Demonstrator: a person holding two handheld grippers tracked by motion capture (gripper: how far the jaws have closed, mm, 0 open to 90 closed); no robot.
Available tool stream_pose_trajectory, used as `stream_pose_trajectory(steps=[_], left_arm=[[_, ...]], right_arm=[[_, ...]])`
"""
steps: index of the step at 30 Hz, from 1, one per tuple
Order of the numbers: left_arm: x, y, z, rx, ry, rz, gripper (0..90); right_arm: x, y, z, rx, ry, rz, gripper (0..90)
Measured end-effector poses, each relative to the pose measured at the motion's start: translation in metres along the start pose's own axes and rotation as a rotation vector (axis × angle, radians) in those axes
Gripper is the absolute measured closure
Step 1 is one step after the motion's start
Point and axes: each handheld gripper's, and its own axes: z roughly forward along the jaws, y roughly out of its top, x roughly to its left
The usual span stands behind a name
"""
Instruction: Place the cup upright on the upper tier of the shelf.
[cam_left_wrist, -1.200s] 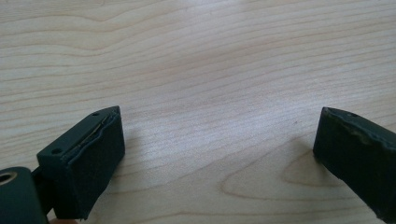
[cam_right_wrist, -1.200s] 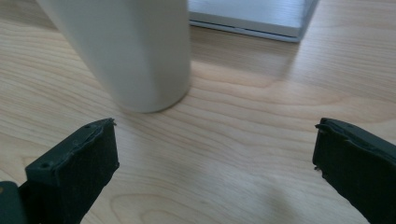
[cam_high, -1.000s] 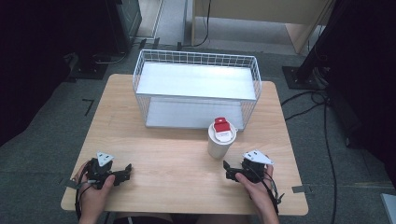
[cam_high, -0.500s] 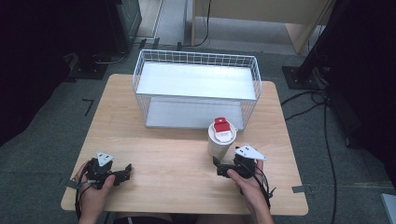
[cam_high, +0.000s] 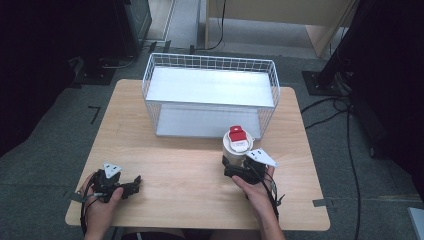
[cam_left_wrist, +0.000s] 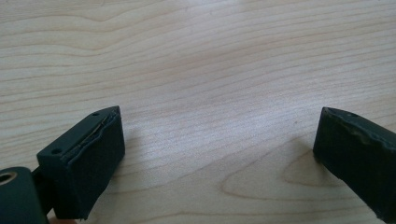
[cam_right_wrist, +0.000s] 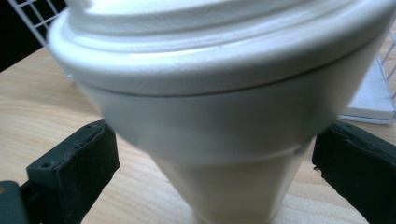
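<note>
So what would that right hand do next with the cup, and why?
Probably close the right gripper on the cup: its fingers already stand open on either side of the cup's lower wall, not yet touching it, while the cup stands upright on the table.

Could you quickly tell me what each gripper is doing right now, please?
Left gripper: open, holding nothing.
Right gripper: open, jaws either side of the white cup.

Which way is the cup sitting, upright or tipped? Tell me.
Upright: the cup stands on its narrow base on the table, lid up, between the right gripper's open jaws.
</note>
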Motion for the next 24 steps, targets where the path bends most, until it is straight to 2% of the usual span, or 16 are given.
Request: stream_pose_trajectory(steps=[8, 16, 22, 24], left_arm=[[0.0, 0.0, 0.0, 0.0, 0.0, 0.0, 2.6], [0.0, 0.0, 0.0, 0.0, 0.0, 0.0, 2.5], [0.0, 0.0, 0.0, 0.0, 0.0, 0.0, 2.5], [0.0, 0.0, 0.0, 0.0, 0.0, 0.0, 2.6]], right_arm=[[0.007, -0.005, 0.013, -0.051, -0.087, -0.007, 6.5], [0.01, -0.008, 0.021, -0.107, -0.124, -0.004, 9.3], [0.014, -0.017, 0.026, -0.184, -0.164, -0.021, 9.8], [0.014, -0.018, 0.027, -0.191, -0.167, -0.025, 9.8]])
